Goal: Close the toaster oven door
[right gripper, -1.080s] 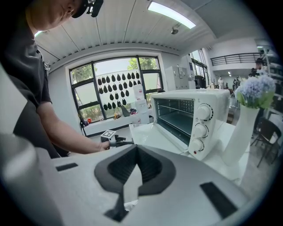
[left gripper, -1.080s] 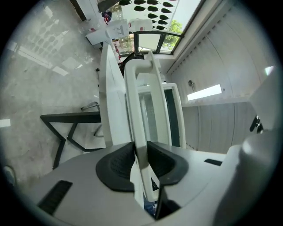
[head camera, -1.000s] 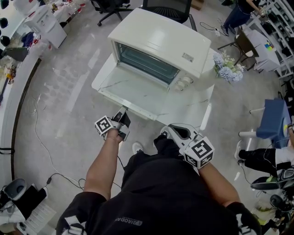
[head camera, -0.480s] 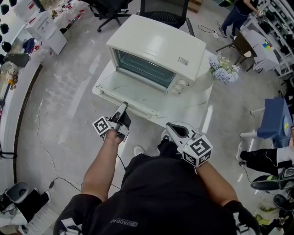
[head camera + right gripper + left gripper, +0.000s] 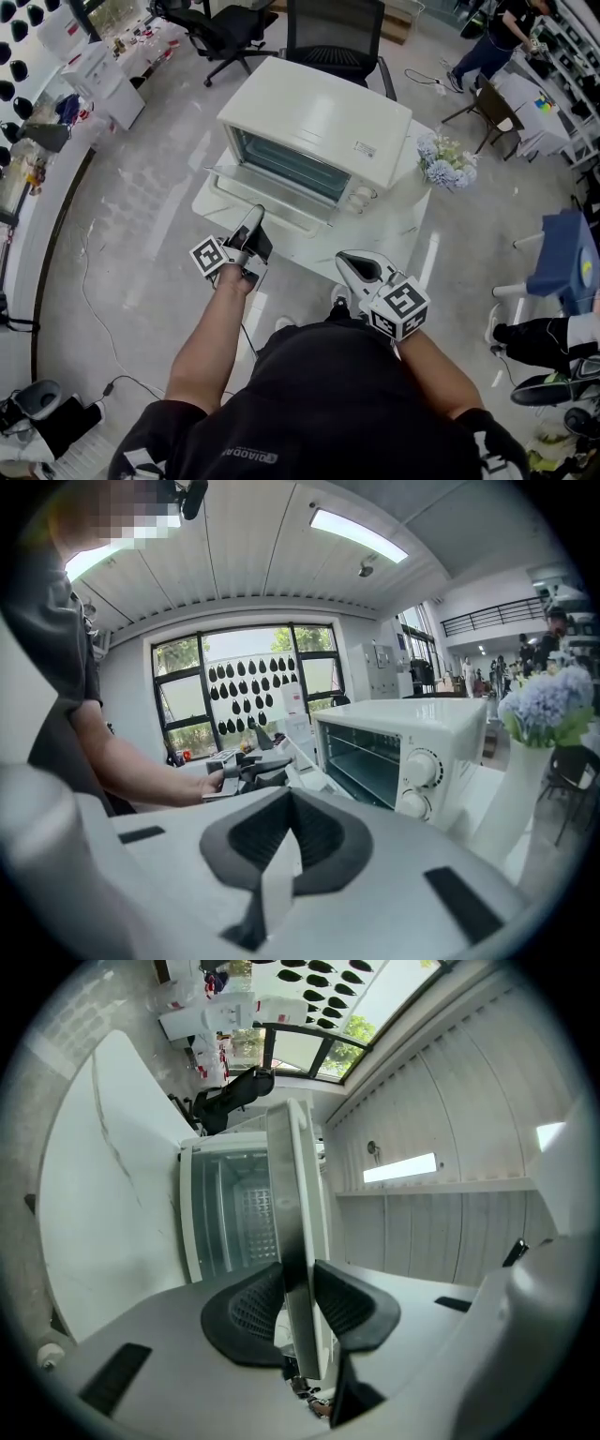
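White table (image 5: 398,230) carries the oven (image 5: 319,117), set near its middle. The door (image 5: 272,202) stands part-raised, tilted between flat and upright, hinged at the oven's lower front. Left gripper (image 5: 255,214) clamps the door's free edge, pads against both faces; its jaws have just been opening slightly. Right gripper (image 5: 349,265) hangs off the table's near edge, jaws together and empty.

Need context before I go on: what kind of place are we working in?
Probably an open-plan lab or office workspace, not a kitchen: the toaster oven sits on a white table beside office chairs, with storage racks nearby.
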The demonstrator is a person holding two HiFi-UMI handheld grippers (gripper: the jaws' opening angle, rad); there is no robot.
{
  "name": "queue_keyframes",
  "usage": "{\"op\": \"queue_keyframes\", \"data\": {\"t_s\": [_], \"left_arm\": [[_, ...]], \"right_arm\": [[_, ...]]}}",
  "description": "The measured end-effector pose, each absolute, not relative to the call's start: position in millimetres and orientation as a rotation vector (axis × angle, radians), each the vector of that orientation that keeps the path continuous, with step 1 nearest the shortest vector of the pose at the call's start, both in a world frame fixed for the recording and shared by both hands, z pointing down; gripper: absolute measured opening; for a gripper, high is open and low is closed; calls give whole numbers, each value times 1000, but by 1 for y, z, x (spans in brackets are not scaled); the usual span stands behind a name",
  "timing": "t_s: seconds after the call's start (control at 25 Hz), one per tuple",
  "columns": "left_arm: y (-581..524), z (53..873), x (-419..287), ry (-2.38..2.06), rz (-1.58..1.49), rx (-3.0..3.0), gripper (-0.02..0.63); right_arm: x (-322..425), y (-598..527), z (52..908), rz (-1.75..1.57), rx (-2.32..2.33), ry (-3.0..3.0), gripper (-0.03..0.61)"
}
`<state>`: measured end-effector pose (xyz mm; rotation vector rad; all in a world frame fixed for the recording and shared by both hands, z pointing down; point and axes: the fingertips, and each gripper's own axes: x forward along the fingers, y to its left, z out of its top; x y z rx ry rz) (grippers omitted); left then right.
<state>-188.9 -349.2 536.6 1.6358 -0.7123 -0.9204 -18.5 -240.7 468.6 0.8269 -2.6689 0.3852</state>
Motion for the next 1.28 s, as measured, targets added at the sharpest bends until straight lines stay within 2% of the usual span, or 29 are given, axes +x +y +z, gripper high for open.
{"op": "queue_keyframes", "data": {"t_s": [1.28], "left_arm": [[-430,491,-157,-702,-971,1637,101]], "right_arm": [[38,-281,460,379,950,-2712,2]]}}
